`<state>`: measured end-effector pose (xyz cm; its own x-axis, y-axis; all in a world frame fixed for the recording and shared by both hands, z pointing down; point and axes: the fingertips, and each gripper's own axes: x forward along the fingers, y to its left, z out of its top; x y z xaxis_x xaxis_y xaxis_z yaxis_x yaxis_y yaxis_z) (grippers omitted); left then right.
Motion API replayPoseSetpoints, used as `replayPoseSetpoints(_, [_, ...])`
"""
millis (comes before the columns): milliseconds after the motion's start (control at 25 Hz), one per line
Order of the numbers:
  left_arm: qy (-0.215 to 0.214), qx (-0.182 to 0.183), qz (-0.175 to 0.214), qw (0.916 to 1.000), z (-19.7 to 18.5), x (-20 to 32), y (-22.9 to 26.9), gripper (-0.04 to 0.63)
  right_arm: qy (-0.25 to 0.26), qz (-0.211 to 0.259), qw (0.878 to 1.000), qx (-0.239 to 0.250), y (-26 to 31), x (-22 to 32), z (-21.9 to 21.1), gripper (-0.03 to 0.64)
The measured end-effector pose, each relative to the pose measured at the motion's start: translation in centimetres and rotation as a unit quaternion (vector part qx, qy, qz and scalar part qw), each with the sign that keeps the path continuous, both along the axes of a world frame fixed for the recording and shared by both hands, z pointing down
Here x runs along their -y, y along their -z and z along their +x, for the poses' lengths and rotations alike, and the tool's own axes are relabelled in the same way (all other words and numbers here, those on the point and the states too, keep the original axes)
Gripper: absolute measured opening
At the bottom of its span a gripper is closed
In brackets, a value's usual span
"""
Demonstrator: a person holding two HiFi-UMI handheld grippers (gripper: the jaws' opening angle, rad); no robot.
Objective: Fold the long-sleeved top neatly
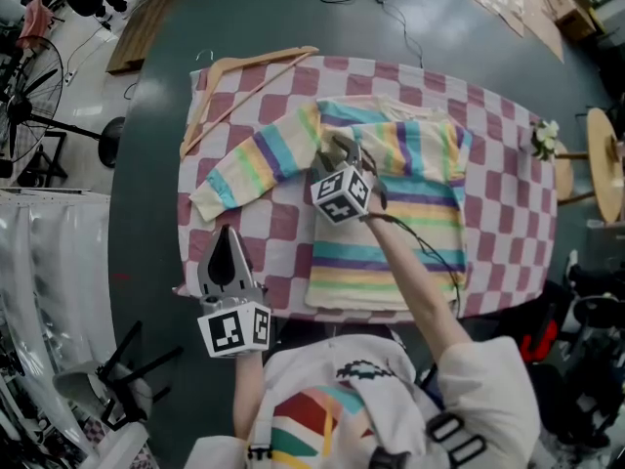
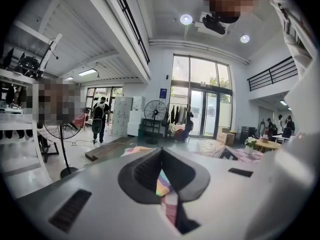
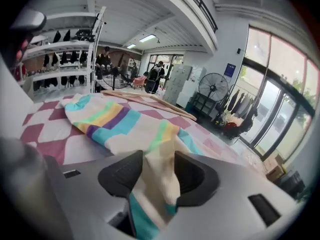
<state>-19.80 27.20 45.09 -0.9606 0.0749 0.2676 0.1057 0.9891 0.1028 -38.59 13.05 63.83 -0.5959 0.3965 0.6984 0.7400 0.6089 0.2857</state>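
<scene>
Knit and pastel-striped, the long-sleeved top (image 1: 391, 213) lies flat on the checked surface (image 1: 508, 164), one sleeve (image 1: 249, 169) splayed sideways. The right tongs (image 1: 335, 149) stand half-open around a shoulder fold. The left tongs (image 1: 227, 237) are closed and empty near the edge. Pulling away, that fold could snag and drag the body askew.

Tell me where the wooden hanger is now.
Head view: the wooden hanger lies at the far left corner of the checked cloth, just beyond the spread-out sleeve of the striped top.
</scene>
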Motion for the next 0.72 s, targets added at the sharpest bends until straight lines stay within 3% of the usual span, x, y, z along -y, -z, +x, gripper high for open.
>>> replayPoseSetpoints(40, [0.0, 0.001, 0.0, 1.0, 0.0, 0.0, 0.0, 0.006, 0.003, -0.014, 1.0, -0.013, 0.1, -0.5, 0.4, 0.186])
replayPoseSetpoints(280, [0.0, 0.006, -0.001, 1.0, 0.2, 0.4, 0.5, 0.006, 0.002, -0.087, 0.995, -0.042, 2.6, -1.7, 1.8, 0.186])
replayPoseSetpoints(520, [0.012, 0.015, 0.002, 0.9998, 0.9, 0.4, 0.8, 0.006, 0.015, -0.107, 0.994, 0.035, 8.6, -1.4, 2.1, 0.186])
replayPoseSetpoints(720, [0.057, 0.031, 0.013, 0.9978, 1.9, -2.6, 1.3, 0.006, 0.108, -0.092, 0.986, 0.093, 12.6, -4.6, 6.7, 0.186])
